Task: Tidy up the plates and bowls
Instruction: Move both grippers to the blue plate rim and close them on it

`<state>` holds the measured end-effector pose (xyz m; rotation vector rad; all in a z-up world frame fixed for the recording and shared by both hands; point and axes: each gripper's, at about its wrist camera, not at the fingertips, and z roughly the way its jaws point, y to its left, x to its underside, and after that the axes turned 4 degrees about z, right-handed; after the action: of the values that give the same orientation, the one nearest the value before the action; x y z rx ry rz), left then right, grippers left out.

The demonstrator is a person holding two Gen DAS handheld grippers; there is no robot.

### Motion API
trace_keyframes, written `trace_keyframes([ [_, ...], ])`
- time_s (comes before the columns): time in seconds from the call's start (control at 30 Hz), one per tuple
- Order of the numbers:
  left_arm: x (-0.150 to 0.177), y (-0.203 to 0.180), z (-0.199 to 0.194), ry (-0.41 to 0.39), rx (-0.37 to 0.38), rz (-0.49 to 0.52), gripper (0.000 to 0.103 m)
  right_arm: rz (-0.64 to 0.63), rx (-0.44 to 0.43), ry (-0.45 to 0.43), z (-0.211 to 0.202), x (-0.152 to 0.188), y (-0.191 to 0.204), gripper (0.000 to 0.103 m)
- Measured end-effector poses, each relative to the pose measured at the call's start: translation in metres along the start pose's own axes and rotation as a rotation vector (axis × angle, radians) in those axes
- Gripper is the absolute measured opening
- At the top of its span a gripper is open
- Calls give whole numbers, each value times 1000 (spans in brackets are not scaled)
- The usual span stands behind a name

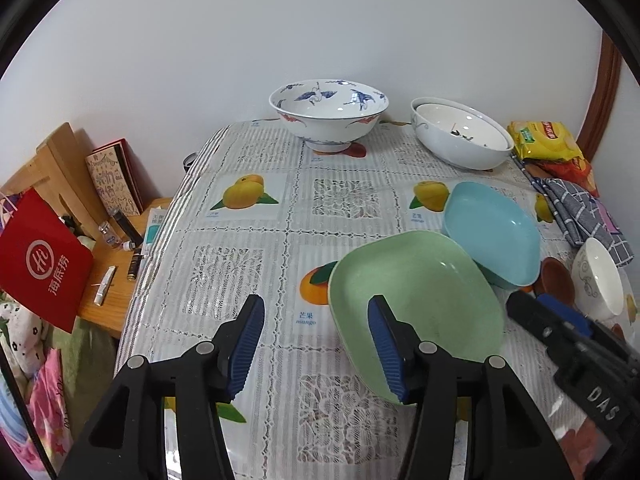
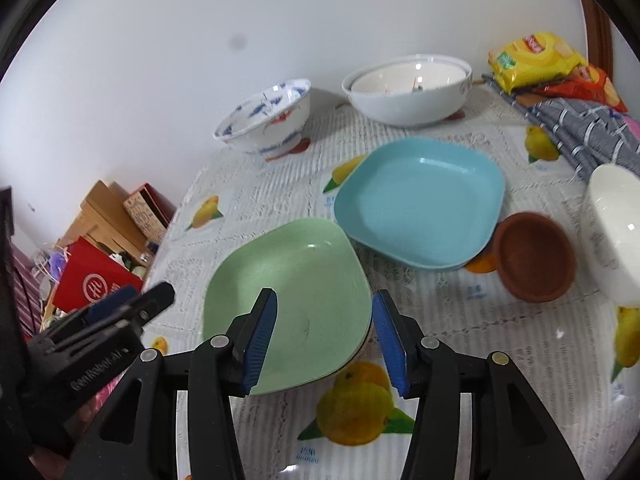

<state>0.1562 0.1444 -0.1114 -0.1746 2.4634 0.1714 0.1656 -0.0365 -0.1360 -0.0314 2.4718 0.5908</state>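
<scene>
Lying between parted right tongs [image 2: 325, 340]: green plate [image 2: 288, 292]

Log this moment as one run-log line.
task: organize plates and bowls | left hand-held gripper: open, empty | right hand-held gripper: open, empty | green plate: on table beside blue plate

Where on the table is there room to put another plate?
The widest bare tablecloth lies left of the green plate, in front of the blue-patterned bowl. The right side is crowded: blue plate, brown dish, small white bowl, cloth.
</scene>
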Motion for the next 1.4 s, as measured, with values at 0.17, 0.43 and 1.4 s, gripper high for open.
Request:
trace_keyframes([
  [0.17, -5, -13, -16, -26, 27, 20, 52, -80, 67, -79, -40, -17, 11, 51],
  [0.43, -27, -48, -37, -76, 77, 59, 52, -116, 154, -215, -93, -49, 5, 69],
  [1.4, -95, -107, 98, 46, 157, 171, 52, 30, 193, -53, 39, -99, -95, 59],
])
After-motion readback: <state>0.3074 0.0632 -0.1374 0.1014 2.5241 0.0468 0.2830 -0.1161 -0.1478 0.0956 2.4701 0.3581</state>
